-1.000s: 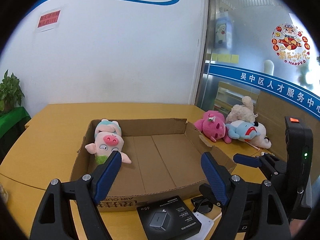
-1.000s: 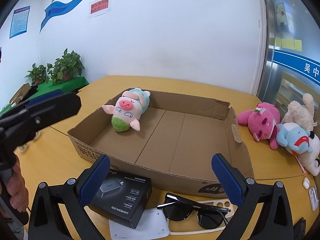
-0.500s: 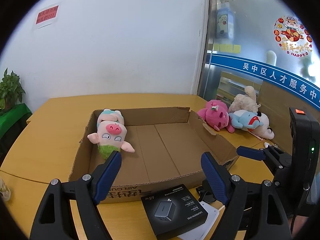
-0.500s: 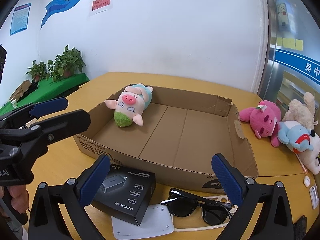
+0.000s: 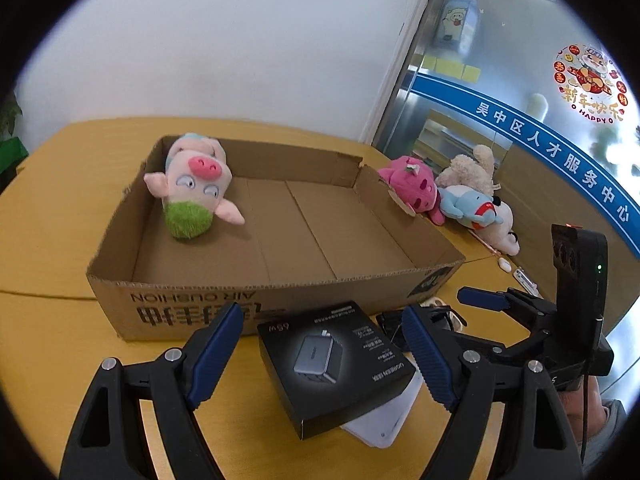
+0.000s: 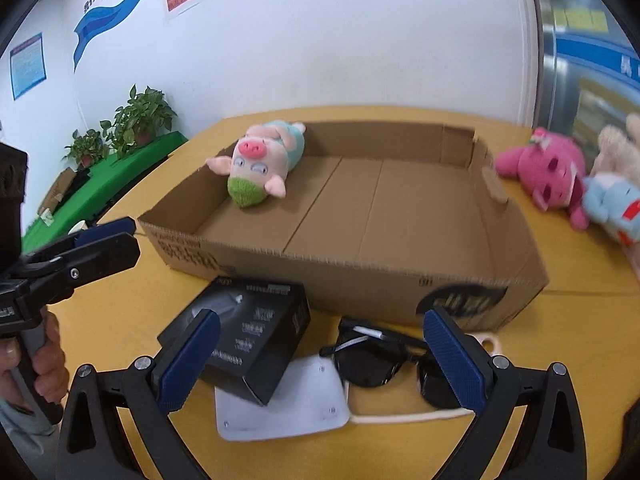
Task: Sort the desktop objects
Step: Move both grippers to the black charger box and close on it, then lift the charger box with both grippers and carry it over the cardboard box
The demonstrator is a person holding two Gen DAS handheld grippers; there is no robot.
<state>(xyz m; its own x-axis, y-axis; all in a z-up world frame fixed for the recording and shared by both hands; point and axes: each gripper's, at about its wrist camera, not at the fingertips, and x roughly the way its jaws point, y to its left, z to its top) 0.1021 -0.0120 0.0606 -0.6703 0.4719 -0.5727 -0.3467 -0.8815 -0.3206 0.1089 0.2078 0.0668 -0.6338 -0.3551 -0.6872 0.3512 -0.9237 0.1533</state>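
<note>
my left gripper (image 5: 322, 354) is spread wide with the black charger box (image 5: 335, 364) lying between its fingers on the table. my right gripper (image 6: 320, 360) gapes too, sunglasses (image 6: 386, 364) between its fingers, charger box at 10 o'clock, cardboard box (image 6: 360, 272) at 12.
</note>
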